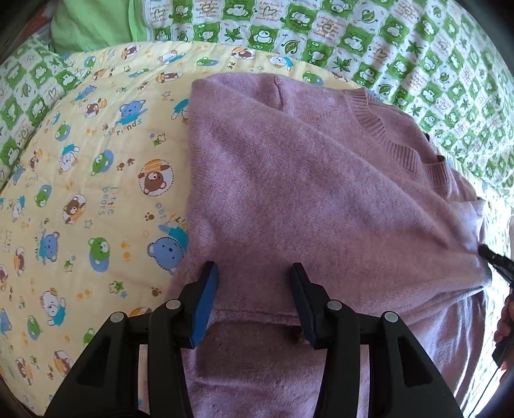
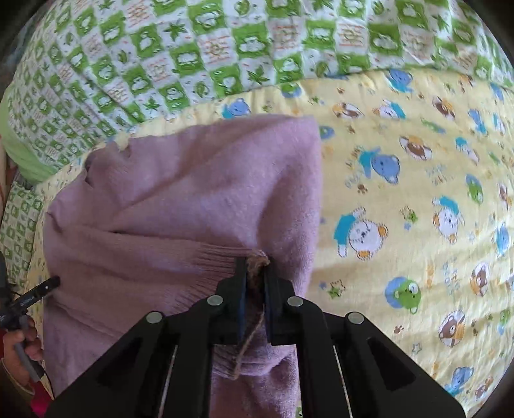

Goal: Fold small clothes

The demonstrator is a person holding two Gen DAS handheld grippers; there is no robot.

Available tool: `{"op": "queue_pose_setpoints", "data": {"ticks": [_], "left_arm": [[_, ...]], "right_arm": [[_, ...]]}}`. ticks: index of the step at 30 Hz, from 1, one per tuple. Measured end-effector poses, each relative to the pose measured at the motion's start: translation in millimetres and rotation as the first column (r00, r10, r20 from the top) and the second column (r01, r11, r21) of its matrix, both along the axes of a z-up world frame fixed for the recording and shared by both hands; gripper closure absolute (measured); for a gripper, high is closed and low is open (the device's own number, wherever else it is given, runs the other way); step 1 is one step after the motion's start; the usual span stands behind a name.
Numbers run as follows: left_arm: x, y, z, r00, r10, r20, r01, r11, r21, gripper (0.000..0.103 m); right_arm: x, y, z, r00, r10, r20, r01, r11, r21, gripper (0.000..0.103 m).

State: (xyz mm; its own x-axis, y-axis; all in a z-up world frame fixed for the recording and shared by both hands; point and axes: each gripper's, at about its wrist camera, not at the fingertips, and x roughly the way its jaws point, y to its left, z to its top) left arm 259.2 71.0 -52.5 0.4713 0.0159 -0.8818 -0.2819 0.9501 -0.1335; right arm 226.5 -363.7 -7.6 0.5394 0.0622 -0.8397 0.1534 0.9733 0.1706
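Note:
A mauve knitted sweater (image 1: 305, 193) lies partly folded on a yellow bear-print quilt (image 1: 96, 193), its ribbed neckline (image 1: 385, 128) toward the far right. My left gripper (image 1: 253, 276) hovers at the sweater's near edge, open, with its blue pads astride the fabric and not pressing it. In the right wrist view my right gripper (image 2: 255, 267) is shut on the ribbed edge of the sweater (image 2: 192, 193), and the cloth bunches between the pads. A tip of the right gripper (image 1: 483, 249) shows pinching the sweater's right side. The left gripper's tip (image 2: 54, 283) shows at the sweater's left edge.
The yellow quilt (image 2: 401, 193) lies on a green-and-white checked sheet (image 1: 417, 48) that runs along the far side. A plain green pillow (image 1: 90, 25) sits at the far left. A person's hand (image 2: 19, 347) holds the left gripper's handle.

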Motion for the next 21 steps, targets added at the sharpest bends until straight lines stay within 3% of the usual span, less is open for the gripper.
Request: {"op": "queue_pose_setpoints", "data": {"ticks": [3, 9, 21], "left_arm": [[-13, -1, 7, 1.000, -0.011, -0.002, 0.011, 1.000, 0.012, 0.057], [-54, 5, 20, 1.000, 0.001, -0.004, -0.001, 1.000, -0.005, 0.051], [-169, 15, 18, 0.997, 0.009, -0.078, -0.015, 0.997, -0.074, 0.040]], "right_arm": [[-10, 1, 12, 0.999, -0.050, 0.021, 0.050, 0.998, -0.032, 0.074], [-50, 13, 41, 0.995, -0.054, 0.079, 0.055, 0.998, -0.006, 0.060], [-155, 30, 30, 0.998, -0.066, 0.011, 0.065, 0.997, 0.030, 0.058]]}}
